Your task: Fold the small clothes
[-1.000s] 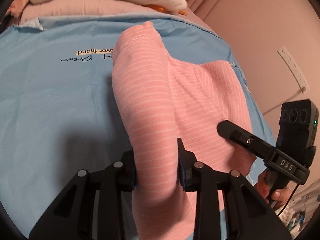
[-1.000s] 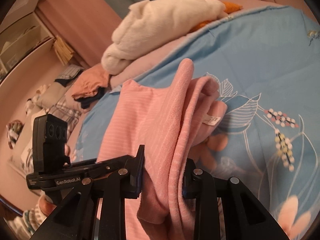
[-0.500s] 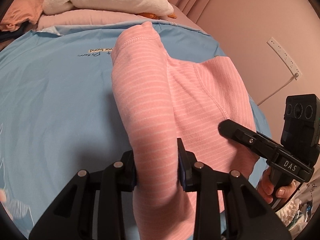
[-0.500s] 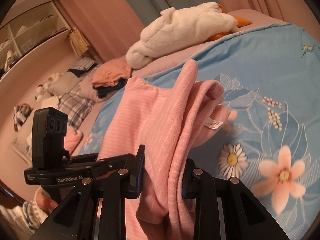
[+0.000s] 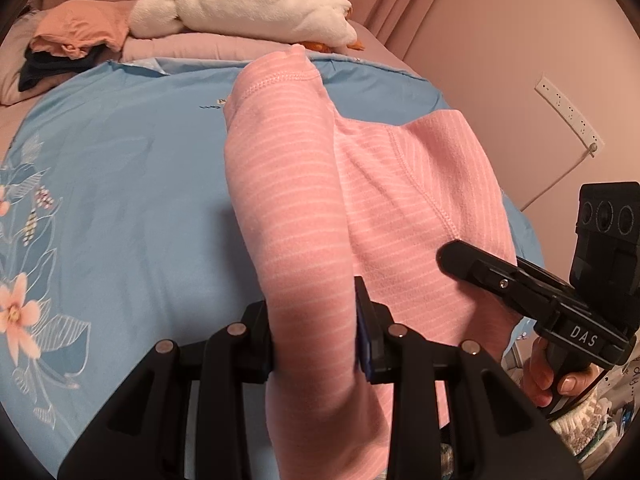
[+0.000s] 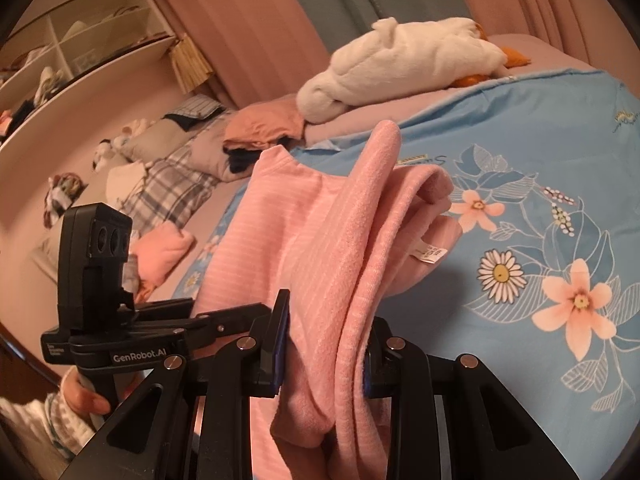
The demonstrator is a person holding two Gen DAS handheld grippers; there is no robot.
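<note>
Fabric fills both claws: the left gripper (image 5: 316,336) pinches a thick fold of the pink striped garment (image 5: 288,200), and the right gripper (image 6: 324,344) clamps a bunched edge of the same piece, held just above the blue floral sheet (image 5: 120,184). Uneven bunching could slip out and skew the fold. Beyond lies a white plush toy (image 5: 240,8).

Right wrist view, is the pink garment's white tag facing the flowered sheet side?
Yes, the white tag hangs off the pink garment toward the flowered sheet.
</note>
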